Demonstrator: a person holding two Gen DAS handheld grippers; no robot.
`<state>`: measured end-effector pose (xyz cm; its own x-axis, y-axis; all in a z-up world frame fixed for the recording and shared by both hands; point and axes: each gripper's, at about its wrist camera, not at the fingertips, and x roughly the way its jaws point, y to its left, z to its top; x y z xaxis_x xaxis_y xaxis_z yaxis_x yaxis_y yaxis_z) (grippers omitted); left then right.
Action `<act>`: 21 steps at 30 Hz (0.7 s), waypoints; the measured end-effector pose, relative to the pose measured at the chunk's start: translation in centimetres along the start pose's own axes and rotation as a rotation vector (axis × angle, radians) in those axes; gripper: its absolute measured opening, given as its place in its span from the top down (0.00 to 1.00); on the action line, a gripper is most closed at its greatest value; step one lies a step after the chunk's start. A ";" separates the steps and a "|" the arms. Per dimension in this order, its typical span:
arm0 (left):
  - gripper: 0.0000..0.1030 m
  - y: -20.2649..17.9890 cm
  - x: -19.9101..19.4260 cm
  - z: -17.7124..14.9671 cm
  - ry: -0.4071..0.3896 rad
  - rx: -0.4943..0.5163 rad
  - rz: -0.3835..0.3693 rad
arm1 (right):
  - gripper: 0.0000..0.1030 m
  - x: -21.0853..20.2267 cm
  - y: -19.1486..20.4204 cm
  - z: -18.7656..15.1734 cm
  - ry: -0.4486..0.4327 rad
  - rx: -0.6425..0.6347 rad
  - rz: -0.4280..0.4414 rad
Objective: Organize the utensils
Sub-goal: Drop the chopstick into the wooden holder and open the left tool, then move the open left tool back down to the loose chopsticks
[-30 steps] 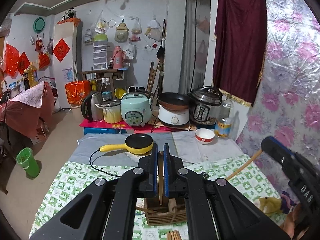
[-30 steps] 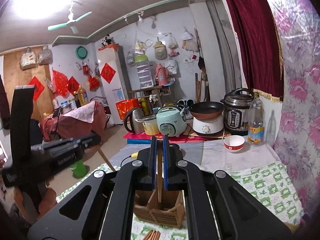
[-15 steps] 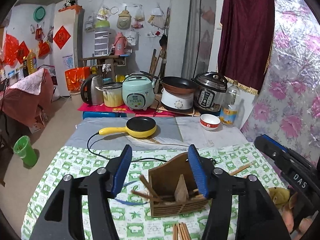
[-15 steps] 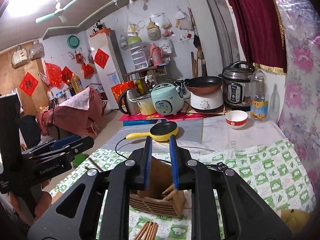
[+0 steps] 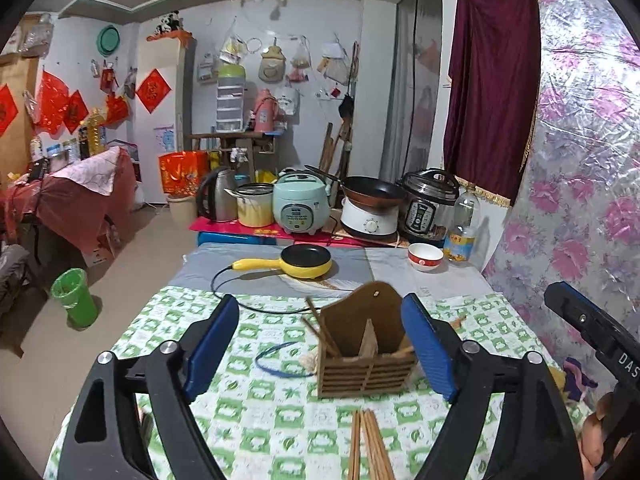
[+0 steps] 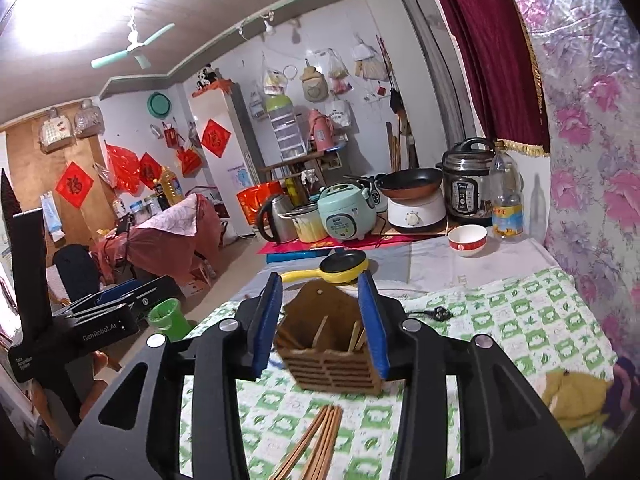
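Wooden utensil holder (image 5: 366, 354) stands upright on the green-checked tabletop (image 5: 276, 416), with chopsticks (image 5: 320, 330) leaning in its compartments. More loose chopsticks (image 5: 368, 446) lie bundled on the cloth just in front of it. Both the left tool (image 5: 320, 354) and the right tool (image 6: 322, 322) are spread wide and hold nothing. A yellow electric pan (image 5: 306, 262) sits well behind the holder.

Wooden holder (image 5: 366, 350) stands between loose chopsticks (image 5: 370, 446) and yellow pan (image 5: 306, 261) (cable (image 5: 256, 304) crosses behind)
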<state>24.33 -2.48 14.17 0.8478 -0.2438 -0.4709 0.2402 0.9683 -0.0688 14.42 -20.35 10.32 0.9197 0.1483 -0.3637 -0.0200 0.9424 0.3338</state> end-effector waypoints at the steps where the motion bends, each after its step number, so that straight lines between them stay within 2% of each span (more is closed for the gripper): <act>1: 0.17 -0.1 -0.7 -0.3 -0.006 0.002 0.012 | 0.58 -0.5 0.2 -0.3 -0.002 -0.001 -0.002; 4: 0.14 -0.3 -3.1 -2.1 -0.035 0.017 0.049 | 0.56 -2.4 0.9 -1.6 -0.006 -0.011 -0.011; 10: 0.10 -1.0 -7.6 -6.5 -0.074 0.041 0.101 | 0.41 -6.1 1.9 -4.6 -0.023 -0.027 -0.041; 15: 0.07 -0.8 -10.5 -9.3 -0.079 0.021 0.095 | 0.27 -9.2 2.4 -7.4 -0.045 -0.058 -0.091; 19: 0.06 -0.6 -11.8 -11.7 -0.073 -0.001 0.114 | 0.22 -10.7 2.3 -9.6 -0.055 -0.068 -0.141; 21: 0.06 -0.3 -12.1 -12.7 -0.060 -0.002 0.128 | 0.15 -10.9 2.2 -10.8 -0.045 -0.083 -0.162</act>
<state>8.02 0.88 8.73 0.8982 -0.1210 -0.4226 0.1273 0.9918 -0.0132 0.08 -16.70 5.61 0.9299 -0.0193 -0.3672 0.0992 0.9748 0.2000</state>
